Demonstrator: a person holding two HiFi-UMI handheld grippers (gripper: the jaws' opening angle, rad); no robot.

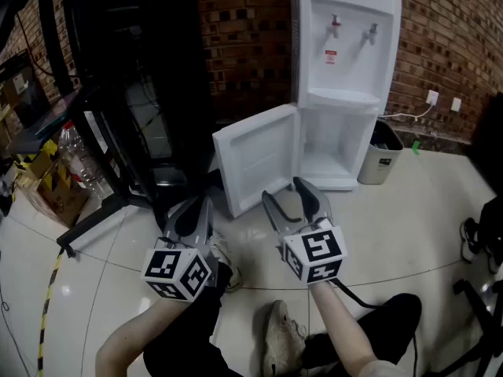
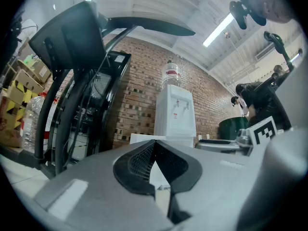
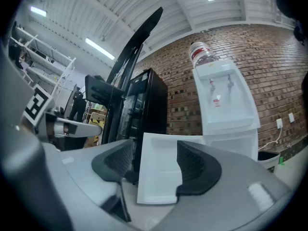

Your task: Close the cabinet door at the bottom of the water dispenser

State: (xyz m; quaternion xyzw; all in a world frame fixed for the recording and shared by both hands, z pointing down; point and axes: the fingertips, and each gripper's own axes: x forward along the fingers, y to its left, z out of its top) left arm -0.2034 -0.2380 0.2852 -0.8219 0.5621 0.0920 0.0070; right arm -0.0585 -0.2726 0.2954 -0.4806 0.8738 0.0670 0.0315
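Right claw (image 1: 284, 193) apart before open cabinet door (image 1: 255, 159) (bin (image 1: 379, 162) beside dispenser (image 1: 346, 49)).

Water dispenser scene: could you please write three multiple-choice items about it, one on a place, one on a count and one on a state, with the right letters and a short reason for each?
1. In the head view, where does the bin stand relative to the water dispenser?
A. To its right
B. To its left
C. On top of it

2. How many taps does the dispenser have?
A. One
B. Two
C. Four

3. What is the state of the cabinet door at the bottom?
A. Shut flush
B. Open, swung out to the left
C. Taken off and lying flat on the floor

Answers:
1 A: the bin stands beside the dispenser's right side.
2 B: two taps show side by side on its front.
3 B: the door stands out at an angle and the compartment behind it shows.
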